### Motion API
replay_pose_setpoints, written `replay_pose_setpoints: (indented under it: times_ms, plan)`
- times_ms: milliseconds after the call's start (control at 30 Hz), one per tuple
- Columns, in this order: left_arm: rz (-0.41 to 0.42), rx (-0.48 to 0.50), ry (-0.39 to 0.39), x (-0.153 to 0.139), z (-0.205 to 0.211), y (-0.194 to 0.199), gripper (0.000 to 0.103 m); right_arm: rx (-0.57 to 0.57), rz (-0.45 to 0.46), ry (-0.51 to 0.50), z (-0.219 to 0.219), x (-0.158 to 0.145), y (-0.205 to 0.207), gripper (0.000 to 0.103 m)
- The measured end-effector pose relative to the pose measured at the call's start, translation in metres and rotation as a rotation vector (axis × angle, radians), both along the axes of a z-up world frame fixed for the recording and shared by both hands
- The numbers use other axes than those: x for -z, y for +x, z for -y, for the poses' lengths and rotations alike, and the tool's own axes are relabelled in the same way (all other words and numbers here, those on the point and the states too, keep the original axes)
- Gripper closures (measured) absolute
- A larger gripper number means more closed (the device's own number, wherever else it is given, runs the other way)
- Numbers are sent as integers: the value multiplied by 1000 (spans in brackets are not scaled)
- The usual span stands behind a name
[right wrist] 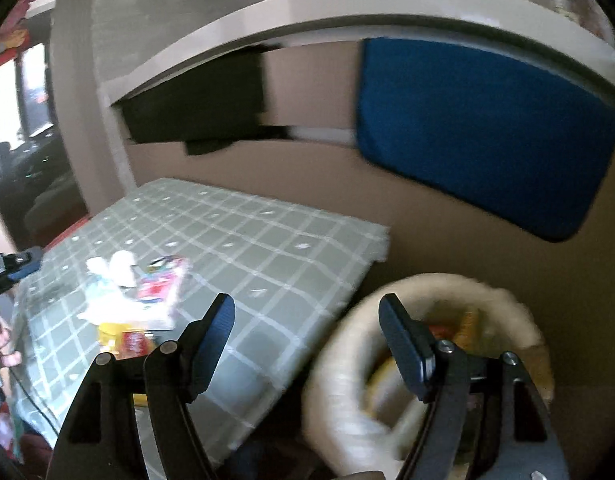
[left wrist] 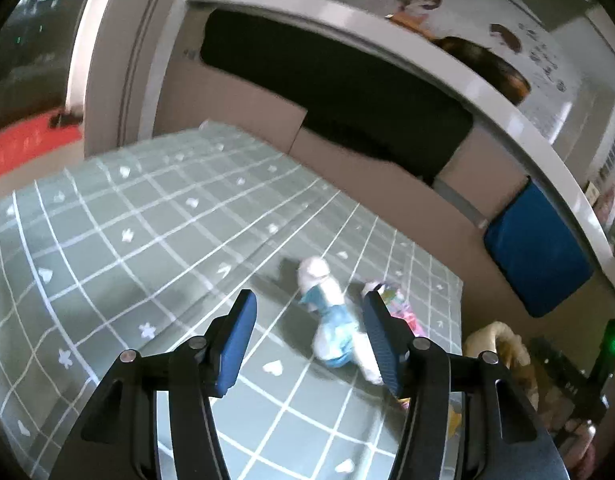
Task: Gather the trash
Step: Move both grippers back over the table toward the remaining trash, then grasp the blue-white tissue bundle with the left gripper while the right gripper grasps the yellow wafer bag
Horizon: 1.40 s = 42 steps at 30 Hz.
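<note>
Crumpled white-and-blue wrapper trash (left wrist: 333, 316) lies on the green checked cloth of the worktop (left wrist: 147, 216), near its right edge, touching a colourful printed packet (left wrist: 399, 304) just beside it. More scraps, a yellow piece and a red wrapper (right wrist: 137, 342), sit closer to the near edge in the right wrist view. Off the worktop's right edge stands a cream round fabric basket (right wrist: 343, 396) with bright wrappers already inside.

Left claw (left wrist: 309, 336) is released, its blue pads spread, with the crumpled wrapper between them but closer to the right pad. Right claw (right wrist: 307, 332) is also released and holds nothing, hanging over the gap between worktop edge and basket rim.

Judged from this, the step in hand is the left claw's pick. It would go best by centring the wrapper between the pads, lowering until the tips nearly meet the cloth, and closing on the bulky middle so the packet beside it is not dragged and the cloth not pinched.
</note>
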<state>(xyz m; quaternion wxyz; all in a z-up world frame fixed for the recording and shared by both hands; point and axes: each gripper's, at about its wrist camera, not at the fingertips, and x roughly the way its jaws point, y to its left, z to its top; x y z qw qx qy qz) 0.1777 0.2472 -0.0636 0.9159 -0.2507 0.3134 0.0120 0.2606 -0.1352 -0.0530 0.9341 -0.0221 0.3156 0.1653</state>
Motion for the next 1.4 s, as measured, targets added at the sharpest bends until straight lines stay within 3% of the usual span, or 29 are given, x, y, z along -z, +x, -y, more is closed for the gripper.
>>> replay_pose_setpoints:
  times_ms: [300,467,500,533,567,733,933,1100,1400]
  plan:
    - [-109,121,-75,36,20,36,47,-160,-70,42,-50,28,-11,31]
    - [-158,159,-58,51,44,68,47,-208,-112,42,-62,45,-14,31]
    - [-173,156,-60,54,47,73,50,-216,-121,45,-63,48,-15,31]
    - [-181,152,-67,56,48,75,63,-225,-129,48,-64,50,-15,31]
    - [-188,144,-72,59,47,77,69,-235,-137,51,-66,53,-16,31]
    - [-172,123,-94,59,30,57,72,-291,-169,53,-80,61,-19,31]
    - [-149,14,-28,49,-8,8,72,-372,-215,25,-108,74,-23,31]
    - [-180,58,-6,52,-12,-8,72,-407,-240,-6,-131,84,-21,31]
    - [-156,90,8,53,6,-7,72,-419,-237,-80,-144,91,-18,27]
